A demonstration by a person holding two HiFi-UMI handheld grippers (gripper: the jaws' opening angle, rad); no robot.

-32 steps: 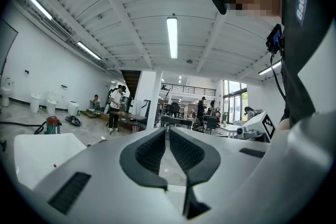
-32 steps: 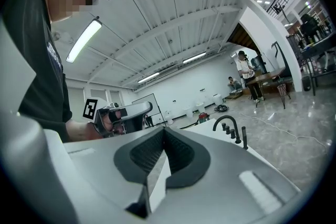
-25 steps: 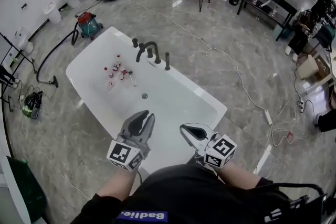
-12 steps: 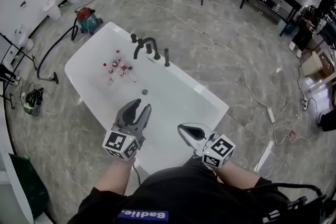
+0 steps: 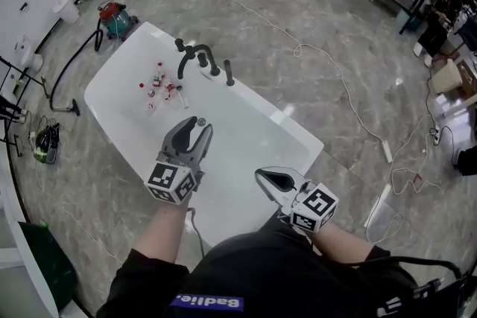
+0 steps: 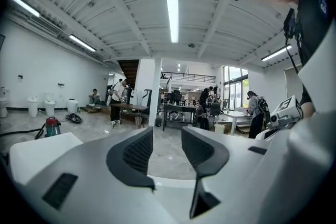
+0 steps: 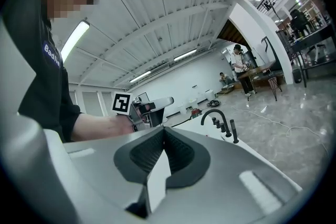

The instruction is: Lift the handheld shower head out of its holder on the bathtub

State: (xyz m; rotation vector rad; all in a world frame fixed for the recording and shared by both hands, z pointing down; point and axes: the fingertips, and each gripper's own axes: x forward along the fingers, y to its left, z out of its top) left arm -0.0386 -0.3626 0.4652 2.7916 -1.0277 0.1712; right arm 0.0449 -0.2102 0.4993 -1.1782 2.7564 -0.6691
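The white bathtub (image 5: 246,123) fills the middle of the head view. On its far rim stand a black arched faucet (image 5: 192,54) and, to its right, the black handheld shower head (image 5: 229,73), upright in its holder. My left gripper (image 5: 197,124) hovers over the tub, well short of the shower head; its jaws have just been opening and stand open with nothing between them (image 6: 167,136). Lower right, my right gripper (image 5: 261,173) is shut and empty (image 7: 163,129). Beyond the right gripper's jaws, the faucet (image 7: 214,114) and shower head (image 7: 234,132) show in its view.
Several small red and white bottles (image 5: 159,86) lie in the tub's far end, and a drain (image 5: 200,120) sits near my left gripper. A vacuum cleaner (image 5: 112,16) with a hose stands on the floor beyond the tub. A white cable (image 5: 337,89) trails across the floor at right.
Both grippers have moved forward over the tub, the left further. The left jaws have spread apart. The right jaws stay shut.
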